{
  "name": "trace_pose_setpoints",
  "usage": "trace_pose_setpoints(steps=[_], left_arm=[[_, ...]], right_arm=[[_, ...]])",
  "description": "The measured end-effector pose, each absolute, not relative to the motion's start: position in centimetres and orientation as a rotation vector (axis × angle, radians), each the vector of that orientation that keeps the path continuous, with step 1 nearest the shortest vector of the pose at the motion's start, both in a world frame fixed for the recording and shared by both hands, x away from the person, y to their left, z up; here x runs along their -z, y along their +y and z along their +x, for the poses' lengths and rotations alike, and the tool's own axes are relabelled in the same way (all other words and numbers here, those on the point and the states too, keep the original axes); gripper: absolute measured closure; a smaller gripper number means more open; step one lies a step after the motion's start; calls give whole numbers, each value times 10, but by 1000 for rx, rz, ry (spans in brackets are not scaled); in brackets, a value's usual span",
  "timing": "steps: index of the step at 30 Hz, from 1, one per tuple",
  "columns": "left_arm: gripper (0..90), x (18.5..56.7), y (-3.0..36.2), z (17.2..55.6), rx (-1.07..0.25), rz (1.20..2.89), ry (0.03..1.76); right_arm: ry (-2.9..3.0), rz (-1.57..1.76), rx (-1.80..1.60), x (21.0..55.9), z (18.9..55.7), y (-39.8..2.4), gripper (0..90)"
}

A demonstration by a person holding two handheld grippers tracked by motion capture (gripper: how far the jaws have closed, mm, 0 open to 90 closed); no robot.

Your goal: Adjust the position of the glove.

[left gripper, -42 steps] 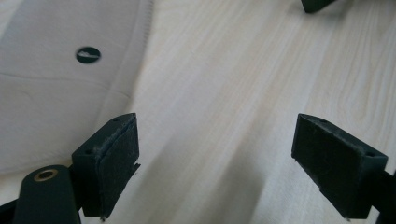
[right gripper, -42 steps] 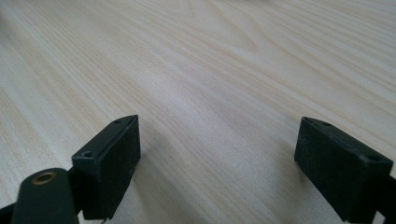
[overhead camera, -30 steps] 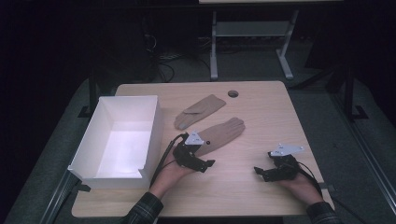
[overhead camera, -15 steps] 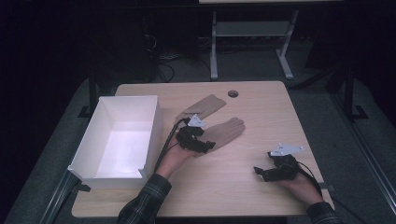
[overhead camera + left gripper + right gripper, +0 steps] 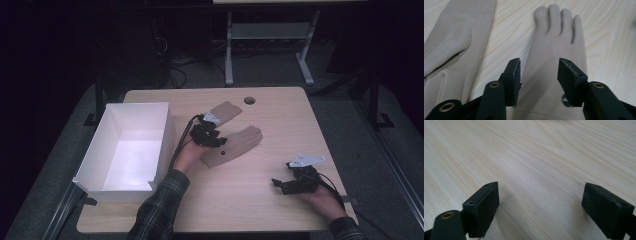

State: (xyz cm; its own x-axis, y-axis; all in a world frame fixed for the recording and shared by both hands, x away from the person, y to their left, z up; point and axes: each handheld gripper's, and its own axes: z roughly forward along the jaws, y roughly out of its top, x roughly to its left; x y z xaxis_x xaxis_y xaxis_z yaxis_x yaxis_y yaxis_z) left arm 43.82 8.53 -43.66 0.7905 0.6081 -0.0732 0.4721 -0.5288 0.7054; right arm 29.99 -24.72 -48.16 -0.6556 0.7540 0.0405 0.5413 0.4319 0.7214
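Note:
Two tan gloves lie flat on the wooden table. The nearer glove [image 5: 237, 144] [image 5: 554, 67] points its fingers away from me, and the farther glove [image 5: 224, 111] [image 5: 451, 50] lies to its left in the left gripper view. My left gripper [image 5: 216, 139] [image 5: 539, 75] hovers low over the palm of the nearer glove, jaws open on either side of it, nothing held. At the front right of the table my right gripper [image 5: 281, 184] [image 5: 541, 205] stands wide open over bare wood.
A white open box [image 5: 127, 147] stands along the table's left side, close beside my left forearm. A small round hole [image 5: 249, 100] sits in the tabletop near the back edge. Dark floor and a metal table frame [image 5: 265, 45] lie beyond.
My left gripper has moved forward from the table's front middle to over the nearer glove. The right gripper has stayed put.

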Motion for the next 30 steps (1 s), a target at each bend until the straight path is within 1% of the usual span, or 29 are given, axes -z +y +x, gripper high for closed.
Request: trace_pose_setpoints(steps=[2,5,11,16,17,18,22,25,30], left_arm=[[564,438,86,441,-226,2226,803],[574,445,87,449,-206,2218,817],[587,452,84,454,-183,2232,823],[684,459,83,456,-159,2272,817],[684,462,82,457,-160,2276,817],[742,464,82,457,-136,2274,822],[841,464,82,458,-128,2272,830],[865,462,83,458,-122,2271,847],[871,454,82,453,-122,2237,860]], right_arm=[[2400,1119,-1050,482,300,-247,141],[2400,1118,-1052,482,300,-247,141],[2399,1118,-1054,482,300,-247,141],[2400,1115,-1055,482,300,-247,141],[2401,1115,-1055,482,300,-247,141],[2401,1115,-1055,482,300,-247,141],[2401,1114,-1055,482,300,-247,141],[2401,1114,-1055,482,300,-247,141],[2401,1115,-1055,482,300,-247,141]])
